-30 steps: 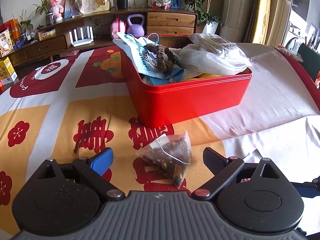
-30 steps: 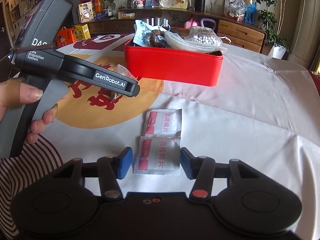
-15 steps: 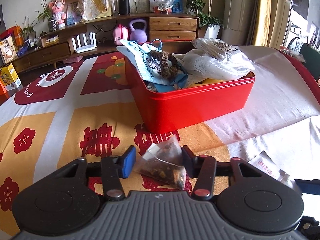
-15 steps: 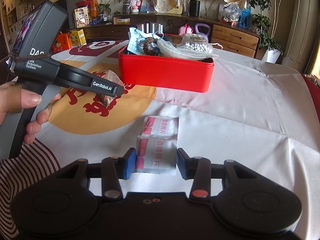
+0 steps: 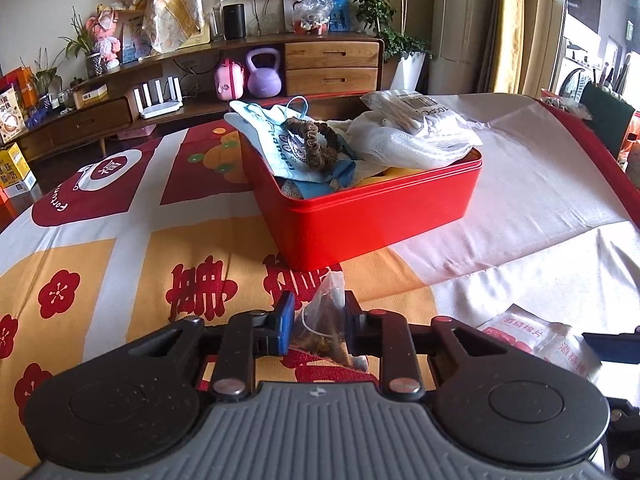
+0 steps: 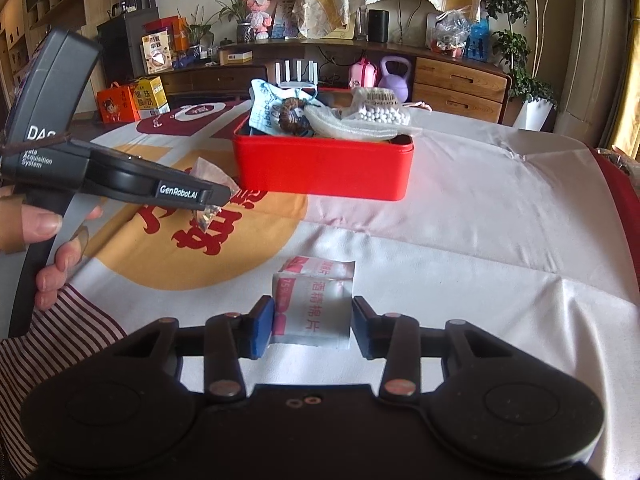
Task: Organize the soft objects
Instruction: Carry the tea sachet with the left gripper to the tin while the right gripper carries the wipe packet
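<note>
My left gripper (image 5: 316,328) has just been closing on the tea bag (image 5: 325,330). My right gripper (image 6: 313,326) sits apart around the wipe packet (image 6: 314,306). I should lift slowly toward the red box (image 5: 380,216) ahead

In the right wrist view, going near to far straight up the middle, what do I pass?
Right gripper → wipe packets → bare white cloth → red box → kettlebell by the cabinet.
</note>
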A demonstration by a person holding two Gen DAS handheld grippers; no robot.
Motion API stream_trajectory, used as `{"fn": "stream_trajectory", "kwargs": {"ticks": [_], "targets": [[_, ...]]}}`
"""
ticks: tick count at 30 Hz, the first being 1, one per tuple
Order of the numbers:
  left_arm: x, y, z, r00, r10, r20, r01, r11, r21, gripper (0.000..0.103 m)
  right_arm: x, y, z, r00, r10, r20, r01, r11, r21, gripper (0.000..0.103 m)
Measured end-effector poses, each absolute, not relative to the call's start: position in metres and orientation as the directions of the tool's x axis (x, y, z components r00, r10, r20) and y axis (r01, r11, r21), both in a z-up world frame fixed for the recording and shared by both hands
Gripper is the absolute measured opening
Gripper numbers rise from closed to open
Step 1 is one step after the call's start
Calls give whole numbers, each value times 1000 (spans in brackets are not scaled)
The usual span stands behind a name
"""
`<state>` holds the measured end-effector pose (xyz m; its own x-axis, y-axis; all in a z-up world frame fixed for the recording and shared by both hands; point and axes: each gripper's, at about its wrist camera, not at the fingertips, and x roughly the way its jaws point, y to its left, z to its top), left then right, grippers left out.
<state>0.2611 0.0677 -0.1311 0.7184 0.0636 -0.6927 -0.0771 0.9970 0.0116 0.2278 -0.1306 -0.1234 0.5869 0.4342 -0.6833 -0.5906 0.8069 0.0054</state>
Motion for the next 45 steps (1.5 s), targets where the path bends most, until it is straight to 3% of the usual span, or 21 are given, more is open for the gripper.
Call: {"fn": "stream_trajectory", "kwargs": {"ticks": [25, 45], "targets": [[209, 65, -52, 778, 0, -628, -41, 998, -50, 21, 205, -140, -44, 650, 496, -576, -607, 795, -2, 40], [237, 48, 6, 828, -42, -560, 44, 999, -10, 21, 247, -125, 13, 695, 513, -504, -618, 784, -54, 40]]}}
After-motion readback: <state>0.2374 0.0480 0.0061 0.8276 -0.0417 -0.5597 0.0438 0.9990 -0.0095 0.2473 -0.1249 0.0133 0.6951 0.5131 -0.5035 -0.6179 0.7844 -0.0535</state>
